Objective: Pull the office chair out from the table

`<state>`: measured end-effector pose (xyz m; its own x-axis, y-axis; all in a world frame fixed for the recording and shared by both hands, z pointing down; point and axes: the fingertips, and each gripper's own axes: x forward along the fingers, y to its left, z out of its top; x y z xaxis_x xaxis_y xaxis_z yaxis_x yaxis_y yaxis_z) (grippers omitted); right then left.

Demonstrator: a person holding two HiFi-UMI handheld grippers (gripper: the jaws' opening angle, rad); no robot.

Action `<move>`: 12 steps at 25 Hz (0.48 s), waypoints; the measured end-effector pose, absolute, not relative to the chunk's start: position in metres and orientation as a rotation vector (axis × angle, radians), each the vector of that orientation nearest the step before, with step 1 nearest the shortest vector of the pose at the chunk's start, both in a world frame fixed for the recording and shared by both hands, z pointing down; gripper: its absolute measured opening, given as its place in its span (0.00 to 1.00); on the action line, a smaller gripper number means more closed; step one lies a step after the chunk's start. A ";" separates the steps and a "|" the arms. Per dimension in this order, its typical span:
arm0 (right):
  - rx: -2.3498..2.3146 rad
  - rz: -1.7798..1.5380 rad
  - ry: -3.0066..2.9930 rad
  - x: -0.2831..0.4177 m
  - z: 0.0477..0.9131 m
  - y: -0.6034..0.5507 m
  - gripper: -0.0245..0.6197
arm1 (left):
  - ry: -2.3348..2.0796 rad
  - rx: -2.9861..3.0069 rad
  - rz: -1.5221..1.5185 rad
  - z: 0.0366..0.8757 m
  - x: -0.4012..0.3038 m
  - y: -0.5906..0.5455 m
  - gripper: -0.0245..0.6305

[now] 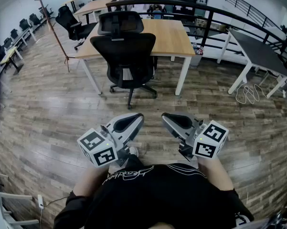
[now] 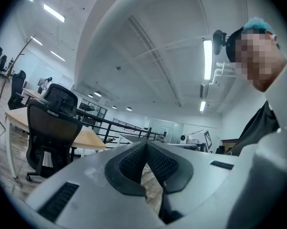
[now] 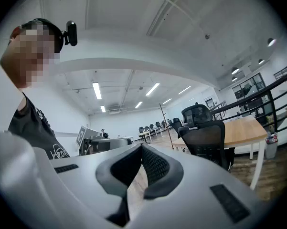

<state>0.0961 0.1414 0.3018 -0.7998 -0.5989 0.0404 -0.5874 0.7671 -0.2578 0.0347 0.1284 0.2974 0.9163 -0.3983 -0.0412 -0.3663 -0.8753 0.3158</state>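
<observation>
Two grippers are closed and empty: left gripper [image 1: 139, 117], right gripper [image 1: 165, 116]. Office chair [image 1: 126, 56] stands at 12 o'clock, against the bench [image 1: 169, 35].

I see a wood-plank floor [image 1: 47, 109] all round, a dark-topped table [image 1: 258, 54] far right, a black railing [image 1: 208, 26] beyond, a coat stand [image 1: 51, 27] far left, and strip lights [image 2: 207, 58] overhead.

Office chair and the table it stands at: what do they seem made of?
Office chair: matte black, likely mesh or fabric on plastic frame; weave unresolved. Table: pale wood-look top, faint grain, satin; white legs, probably painted metal.
</observation>
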 end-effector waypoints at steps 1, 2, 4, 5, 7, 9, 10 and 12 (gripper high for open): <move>-0.985 -0.405 2.907 0.095 0.302 0.140 0.10 | -0.573 2.770 -0.145 0.299 0.033 0.127 0.05; -0.991 -0.410 2.903 0.094 0.303 0.138 0.10 | -0.578 2.766 -0.139 0.301 0.032 0.125 0.05; -0.999 -0.430 2.891 0.093 0.306 0.134 0.10 | -0.592 2.762 -0.128 0.304 0.030 0.122 0.05; -1.002 -0.443 2.888 0.094 0.309 0.131 0.10 | -0.600 2.761 -0.123 0.306 0.030 0.120 0.05; -1.011 -0.472 2.885 0.092 0.317 0.120 0.10 | -0.618 2.757 -0.114 0.312 0.025 0.110 0.05; -1.021 -0.514 2.883 0.084 0.326 0.100 0.10 | -0.627 2.738 -0.091 0.322 0.015 0.091 0.05; -1.026 -0.536 2.885 0.080 0.331 0.090 0.10 | -0.625 2.725 -0.074 0.328 0.009 0.081 0.05; -1.047 -0.563 2.894 0.072 0.341 0.070 0.10 | -0.620 2.701 -0.053 0.339 0.001 0.060 0.05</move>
